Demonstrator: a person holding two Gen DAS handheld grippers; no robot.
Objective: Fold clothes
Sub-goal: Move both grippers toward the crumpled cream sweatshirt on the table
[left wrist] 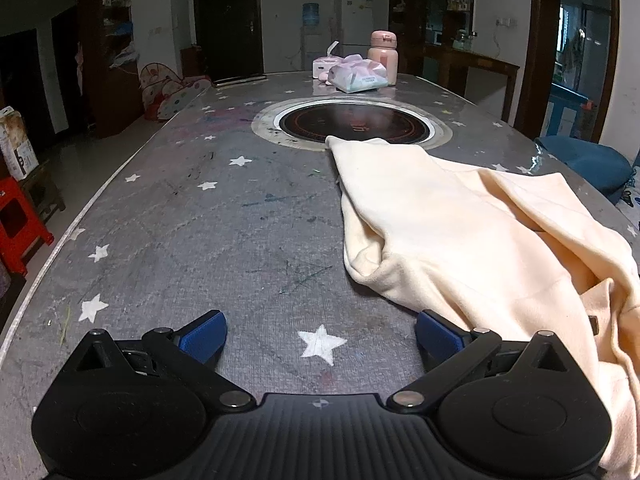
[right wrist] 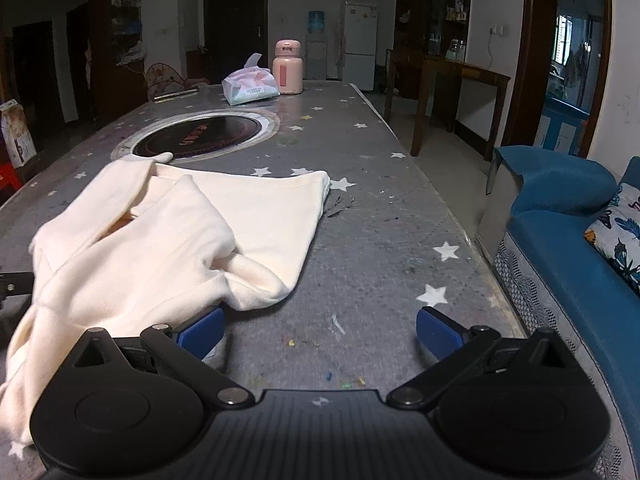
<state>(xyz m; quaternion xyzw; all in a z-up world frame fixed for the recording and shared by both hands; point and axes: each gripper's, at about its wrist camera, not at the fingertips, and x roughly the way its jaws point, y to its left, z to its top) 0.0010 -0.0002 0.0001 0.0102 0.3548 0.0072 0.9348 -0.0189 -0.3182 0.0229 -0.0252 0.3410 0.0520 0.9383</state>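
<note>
Both claws wide, empty: left claw point(left wrist: 320, 334), right claw point(right wrist: 320, 330) flank crumpled cream fleece garment point(right wrist: 168, 236) on grey star-print counter point(left wrist: 208, 240).

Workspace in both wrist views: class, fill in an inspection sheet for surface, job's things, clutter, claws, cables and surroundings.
Surface: grey star-printed table cover, scuffed, with a round inset cooktop.
Job's things: cream garment, rumpled, partly folded over itself, one end reaching the cooktop.
Clutter: tissue pack and pink flask at the far end; small scraps near the right claw.
Claws: left claw open, empty; right claw open, empty, garment beside each.
Cables: nothing seen.
Surroundings: blue sofa, fridge, red stool.
</note>
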